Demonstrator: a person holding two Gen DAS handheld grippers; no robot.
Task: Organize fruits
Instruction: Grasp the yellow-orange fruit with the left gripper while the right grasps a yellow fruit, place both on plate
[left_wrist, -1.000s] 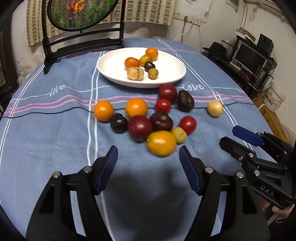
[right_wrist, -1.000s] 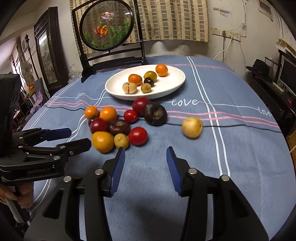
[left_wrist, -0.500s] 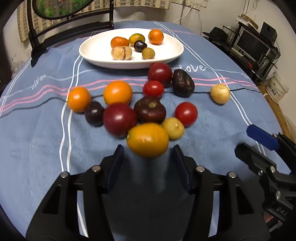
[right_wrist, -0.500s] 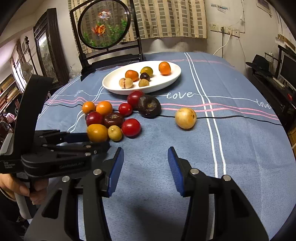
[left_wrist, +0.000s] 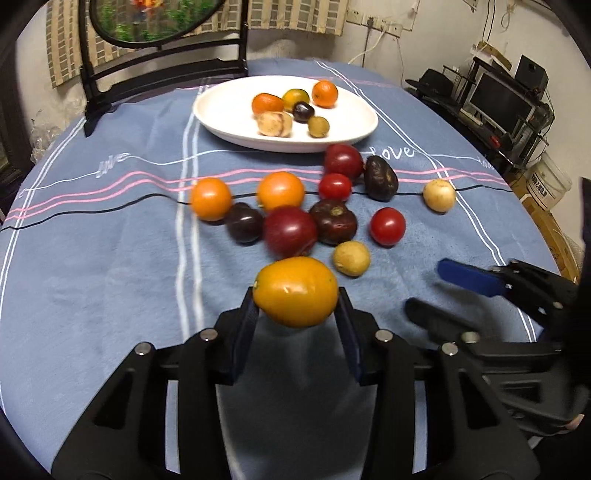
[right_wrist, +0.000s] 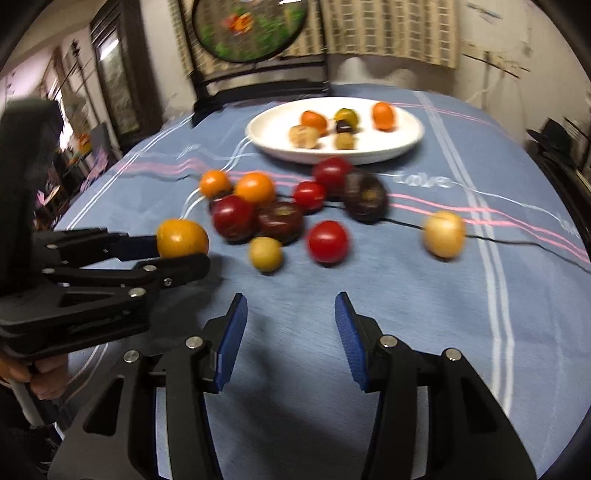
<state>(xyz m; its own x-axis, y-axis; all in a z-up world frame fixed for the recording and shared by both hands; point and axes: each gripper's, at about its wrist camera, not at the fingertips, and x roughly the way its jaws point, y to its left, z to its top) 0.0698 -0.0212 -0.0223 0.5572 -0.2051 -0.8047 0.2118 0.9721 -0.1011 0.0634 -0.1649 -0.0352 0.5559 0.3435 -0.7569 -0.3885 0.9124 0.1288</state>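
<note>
My left gripper (left_wrist: 295, 295) is shut on a yellow-orange fruit (left_wrist: 295, 291) and holds it just above the blue tablecloth; it shows in the right wrist view (right_wrist: 182, 238) too. Several loose fruits lie beyond it: a dark red plum (left_wrist: 290, 232), a small yellow fruit (left_wrist: 351, 258), a red tomato (left_wrist: 388, 226). A white plate (left_wrist: 221, 110) with several fruits stands at the back. My right gripper (right_wrist: 290, 325) is open and empty, low over bare cloth, short of the red tomato (right_wrist: 328, 242) and the small yellow fruit (right_wrist: 266, 254).
A pale yellow fruit (right_wrist: 443, 233) lies apart at the right. A black chair with a round painted panel (left_wrist: 155, 44) stands behind the table. Shelves with a monitor (left_wrist: 502, 99) stand off the table's right edge.
My left gripper has closed on the yellow-orange fruit and lifted it off the cloth. My right gripper has moved closer to the loose fruits, still open.
</note>
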